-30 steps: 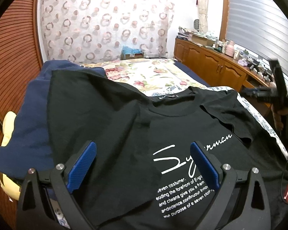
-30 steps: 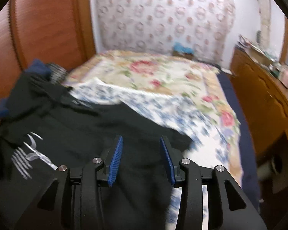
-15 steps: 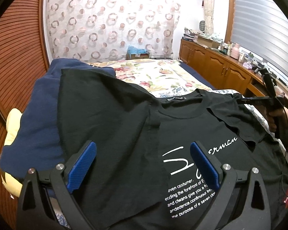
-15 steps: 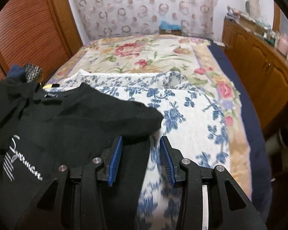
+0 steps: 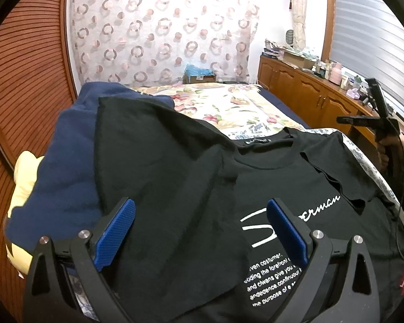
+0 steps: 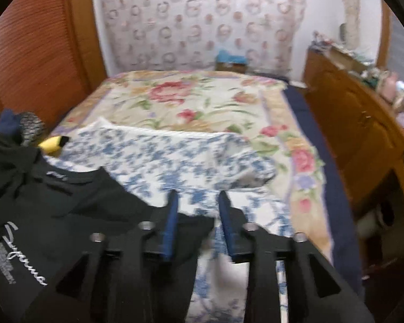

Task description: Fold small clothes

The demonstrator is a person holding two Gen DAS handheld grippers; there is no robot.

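Note:
A black T-shirt (image 5: 191, 177) with white lettering lies front-up on the bed, both sleeves folded in over the chest. My left gripper (image 5: 199, 207) hovers open above its left half, nothing between the blue pads. My right gripper (image 6: 198, 196) is at the shirt's right edge (image 6: 94, 210). Its jaws stand narrow and are closing. Between them I see the blue-flowered sheet (image 6: 159, 153) and a bit of black hem lower down, not pinched. In the left wrist view the right gripper (image 5: 374, 118) shows at the far right in a person's hand.
A navy garment (image 5: 64, 167) and something pale yellow (image 5: 21, 183) lie left of the shirt. The floral bedspread (image 6: 191, 102) stretches beyond. A wooden cabinet (image 6: 358, 123) with clutter runs along the right, wood slat panels on the left, a cardboard box (image 5: 199, 75) at the bed's far end.
The right gripper has slid rightward from over the shirt's body to its right edge, and its jaws have narrowed slightly. The left gripper has stayed almost still.

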